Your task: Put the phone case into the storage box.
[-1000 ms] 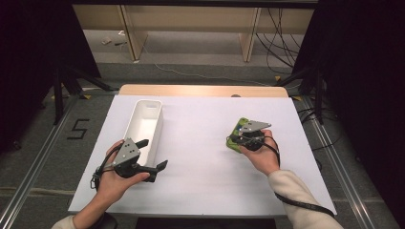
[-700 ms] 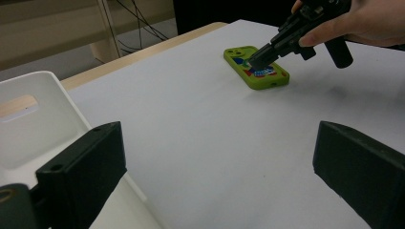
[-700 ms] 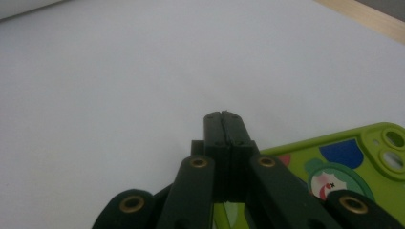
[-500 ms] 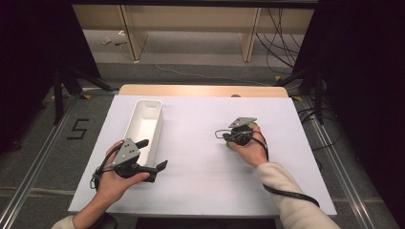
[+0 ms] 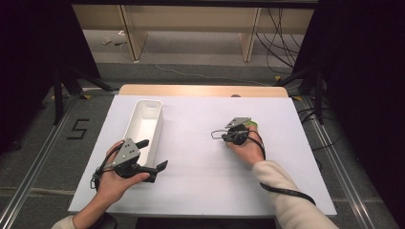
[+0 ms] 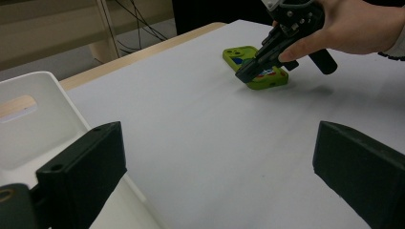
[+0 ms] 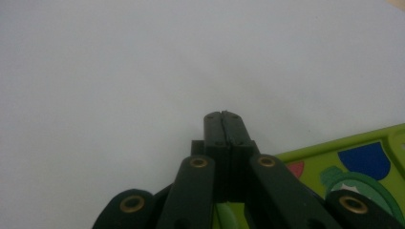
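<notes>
A green phone case (image 6: 237, 54) with a cartoon print lies flat on the white table, right of centre; a sliver of the case (image 5: 251, 125) peeks out behind my right hand. My right gripper (image 5: 220, 135) is shut with nothing between its jaws. Its tip (image 7: 223, 117) is down at the table just beside the case's edge (image 7: 353, 157). In the left gripper view the right gripper (image 6: 244, 74) slants down over the case's near corner. My left gripper (image 5: 154, 155) is open and empty, held beside the near end of a white bin (image 5: 135, 114), its jaws (image 6: 219, 143) spread wide.
The long white bin (image 6: 43, 109) stands left of centre and looks empty. The white tabletop (image 5: 200, 181) is bare between the two hands. A wooden strip (image 5: 200, 90) runs along the far edge, with cables and shelf legs on the floor behind.
My right gripper has moved left and down, from above the green case to the table at its edge. The left gripper has stayed where it was.
</notes>
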